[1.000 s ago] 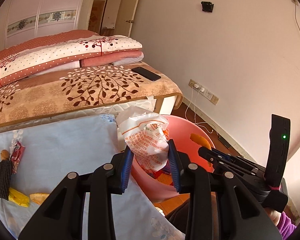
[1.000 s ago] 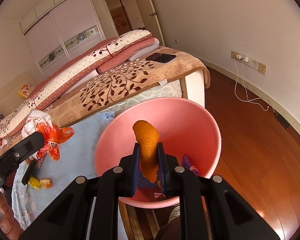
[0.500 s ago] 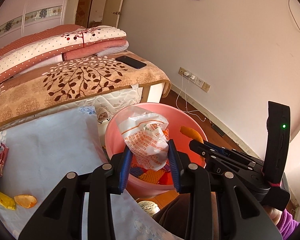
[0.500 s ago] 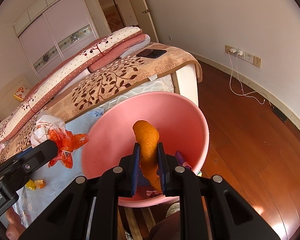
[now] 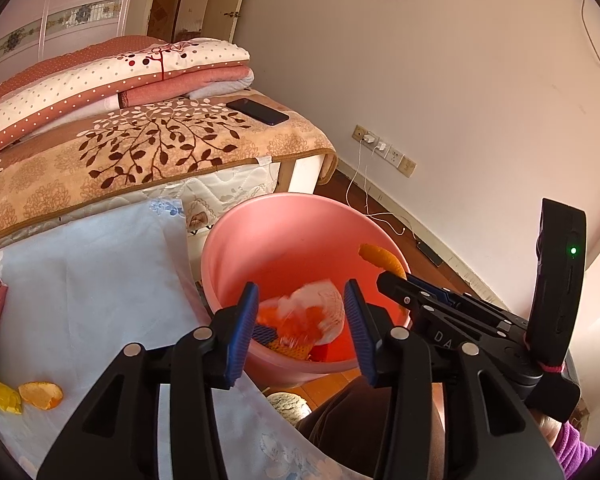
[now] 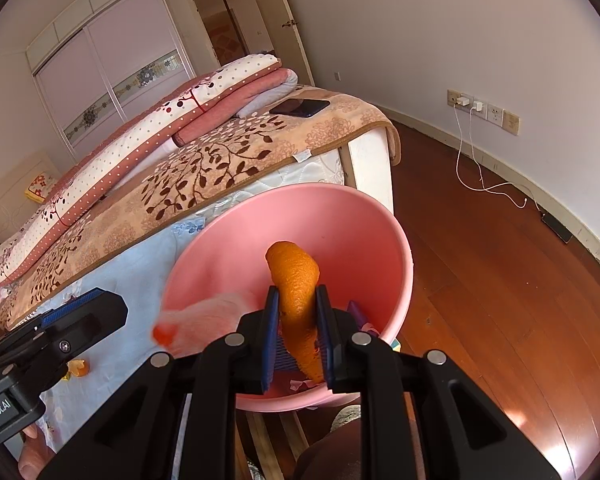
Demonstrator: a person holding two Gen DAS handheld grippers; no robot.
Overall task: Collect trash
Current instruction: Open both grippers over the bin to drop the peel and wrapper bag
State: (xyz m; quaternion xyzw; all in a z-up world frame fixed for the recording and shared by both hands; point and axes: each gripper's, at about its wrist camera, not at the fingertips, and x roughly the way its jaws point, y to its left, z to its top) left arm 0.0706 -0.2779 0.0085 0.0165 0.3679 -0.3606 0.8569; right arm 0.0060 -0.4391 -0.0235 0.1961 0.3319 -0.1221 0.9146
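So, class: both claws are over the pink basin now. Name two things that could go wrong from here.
1. The right claw grips the orange peel above the pink basin, which seems to overhang the table; a knock might tip it.
2. The left claw is open, and the blurred wrapper is dropping. More scraps, like a peel piece, lie on the blue cloth and could be forgotten.
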